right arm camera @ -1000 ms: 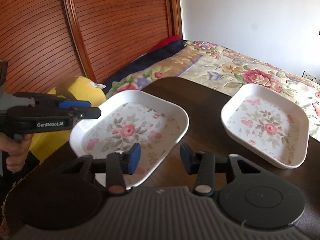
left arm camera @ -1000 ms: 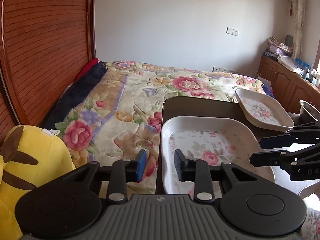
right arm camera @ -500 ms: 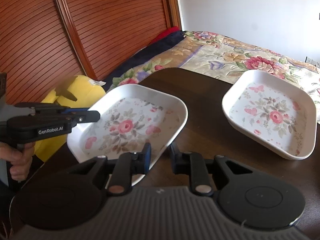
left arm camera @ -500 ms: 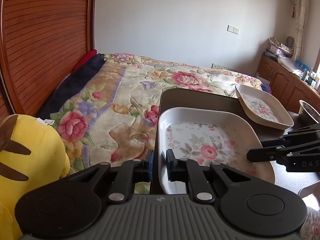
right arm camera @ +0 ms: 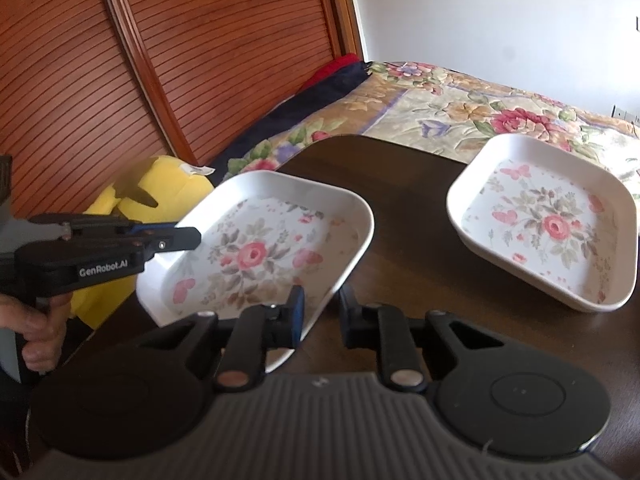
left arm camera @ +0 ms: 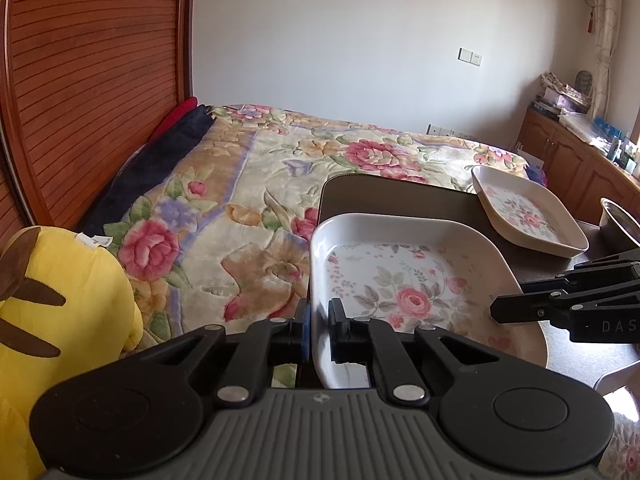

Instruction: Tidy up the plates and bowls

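Two grippers work on one near plate [left arm camera: 404, 280], a white rounded-square dish with a rose print, and a second plate of the same pattern sits apart from it on the dark table [left arm camera: 400, 196].

Going left to right in the left wrist view: one yellow plush toy [left arm camera: 60, 304] lies at the far left below the slatted wooden headboard [left arm camera: 88, 80], then comes one bed with a floral blanket [left arm camera: 256, 184]. Next is the left gripper [left arm camera: 317, 326], its two fingers closed on the left rim of the near plate, one finger outside the wall and one inside. The right gripper [left arm camera: 520, 308] reaches in from the right edge over the plate's right side. Beyond it stands the far plate [left arm camera: 528, 212], well apart from the near one, and one metal bowl [left arm camera: 620, 220] shows partly at the right edge, just beside the far plate.

In the right wrist view, a hand [right arm camera: 36, 332] at the far left holds the left gripper [right arm camera: 188, 238], whose tips meet the near plate's [right arm camera: 260, 248] left rim. The plate is tilted, its right side raised off the table [right arm camera: 408, 264]. The right gripper [right arm camera: 320, 312] straddles the plate's near right rim, blue-padded finger inside, the other outside, clamped on that rim. The far plate [right arm camera: 548, 220] rests to the right, also tipped slightly.
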`<state>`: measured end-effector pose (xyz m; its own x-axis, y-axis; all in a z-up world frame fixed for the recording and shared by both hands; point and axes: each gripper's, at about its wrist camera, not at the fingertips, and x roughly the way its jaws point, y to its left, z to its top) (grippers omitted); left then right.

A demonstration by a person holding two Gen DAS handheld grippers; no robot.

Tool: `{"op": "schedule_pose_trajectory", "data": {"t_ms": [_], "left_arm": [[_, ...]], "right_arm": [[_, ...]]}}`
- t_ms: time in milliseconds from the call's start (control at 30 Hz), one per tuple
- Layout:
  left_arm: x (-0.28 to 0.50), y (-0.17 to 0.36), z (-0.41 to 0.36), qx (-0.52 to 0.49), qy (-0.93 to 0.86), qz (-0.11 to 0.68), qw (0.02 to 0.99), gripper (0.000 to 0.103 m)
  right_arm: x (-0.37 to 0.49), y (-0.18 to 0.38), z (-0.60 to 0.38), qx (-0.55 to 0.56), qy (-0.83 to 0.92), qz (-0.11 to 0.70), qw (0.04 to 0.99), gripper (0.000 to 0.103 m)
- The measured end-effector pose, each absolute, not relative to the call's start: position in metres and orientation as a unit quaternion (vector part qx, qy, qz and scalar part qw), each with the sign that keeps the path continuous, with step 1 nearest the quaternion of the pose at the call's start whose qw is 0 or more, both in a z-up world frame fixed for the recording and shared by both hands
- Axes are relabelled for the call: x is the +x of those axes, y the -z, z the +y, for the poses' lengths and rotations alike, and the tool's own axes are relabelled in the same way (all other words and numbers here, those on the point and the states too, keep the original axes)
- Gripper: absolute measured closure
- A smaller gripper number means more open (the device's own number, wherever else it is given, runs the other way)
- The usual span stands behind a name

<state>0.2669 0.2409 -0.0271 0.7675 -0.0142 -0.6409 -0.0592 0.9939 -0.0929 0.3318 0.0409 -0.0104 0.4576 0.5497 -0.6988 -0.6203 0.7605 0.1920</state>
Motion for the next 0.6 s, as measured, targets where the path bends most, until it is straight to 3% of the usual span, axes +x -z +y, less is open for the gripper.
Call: {"op": "schedule_pose_trajectory", "data": {"t_ms": [600], "left_arm": [[0.250, 0.017, 0.227, -0.061, 0.005, 0.341, 0.938, 0.067]], "right_arm": [[0.323, 0.001, 0.019, -0.027, -0.338, 0.376, 0.862, 0.087]]}}
